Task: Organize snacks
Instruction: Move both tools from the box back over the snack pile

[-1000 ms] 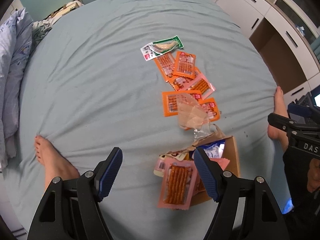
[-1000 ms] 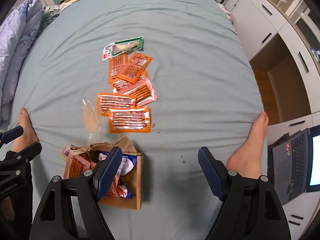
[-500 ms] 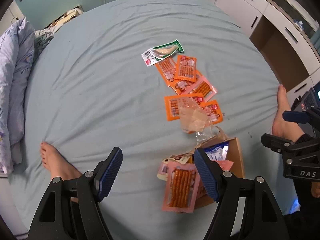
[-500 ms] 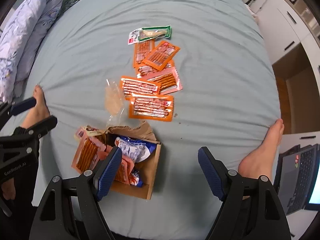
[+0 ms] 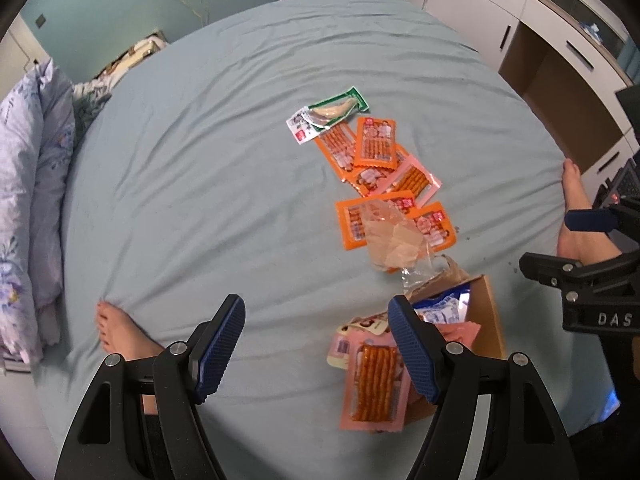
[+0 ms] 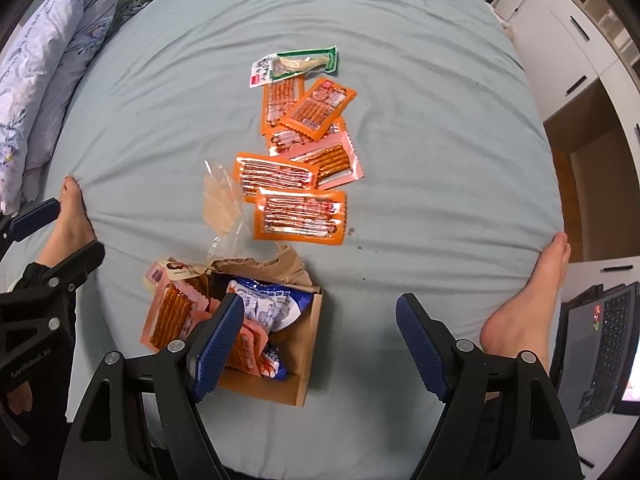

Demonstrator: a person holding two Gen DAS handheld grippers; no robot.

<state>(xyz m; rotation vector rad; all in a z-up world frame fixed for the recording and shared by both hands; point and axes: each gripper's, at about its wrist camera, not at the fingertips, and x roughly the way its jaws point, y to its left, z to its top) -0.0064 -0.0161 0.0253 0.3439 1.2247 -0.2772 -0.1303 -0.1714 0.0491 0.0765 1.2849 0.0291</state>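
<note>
Several orange snack packets (image 6: 300, 214) (image 5: 376, 142) lie in a loose row on a blue-green bed sheet, with a pink packet (image 6: 334, 160) among them and a green-and-white packet (image 6: 296, 65) (image 5: 328, 114) at the far end. A clear crumpled bag (image 6: 220, 204) (image 5: 392, 240) lies beside them. A cardboard box (image 6: 308, 360) (image 5: 486, 320) near me holds a blue packet (image 6: 268, 304) and pink packets (image 5: 374, 384). My left gripper (image 5: 320, 348) is open and empty, left of the box. My right gripper (image 6: 320, 340) is open and empty above the box's right edge.
My bare feet rest on the bed (image 5: 116, 332) (image 6: 524, 304). Pillows (image 6: 52, 80) lie at the left. A laptop (image 6: 596, 344) sits at the right beside white cabinets (image 5: 560, 40).
Both grippers have risen and drawn back, so more of the bed shows. The right view has swung left, bringing the box closer to its middle. Nothing was picked up.
</note>
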